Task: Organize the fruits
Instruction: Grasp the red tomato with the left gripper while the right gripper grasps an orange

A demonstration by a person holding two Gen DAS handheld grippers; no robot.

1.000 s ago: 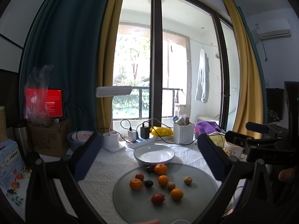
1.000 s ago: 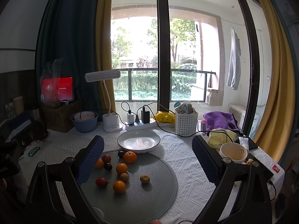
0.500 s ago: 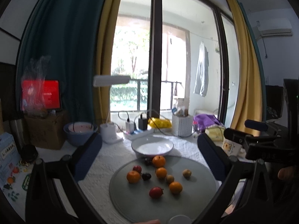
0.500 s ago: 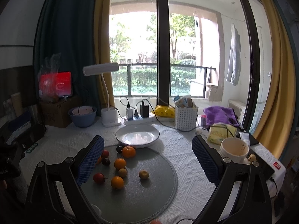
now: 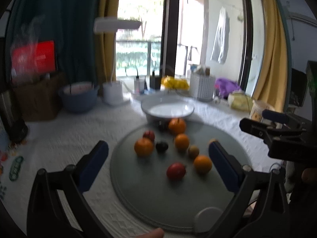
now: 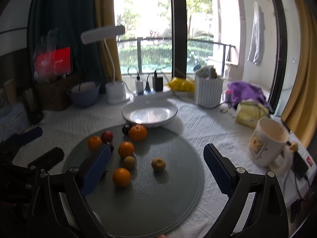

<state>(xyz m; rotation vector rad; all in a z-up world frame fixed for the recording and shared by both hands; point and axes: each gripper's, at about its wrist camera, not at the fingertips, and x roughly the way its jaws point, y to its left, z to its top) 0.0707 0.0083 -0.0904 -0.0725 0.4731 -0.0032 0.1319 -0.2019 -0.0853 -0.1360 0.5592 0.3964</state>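
Fruits: four round oranges, the biggest nearest the bowl, plus two red fruits, two dark plums and two brownish kiwi-like fruits, scattered on the round grey placemat.
Orientation: the biggest orange stands stem up; the others are too round or blurred to tell an axis.
Bowl: shallow white ceramic bowl, holding nothing, just beyond the mat, almost touching the biggest orange.
Left gripper: blue pads wide apart, gripping nothing, above the mat.
Right gripper: spread wide, gripping nothing, above the mat.
Nearby: cream mug on the white tablecloth.
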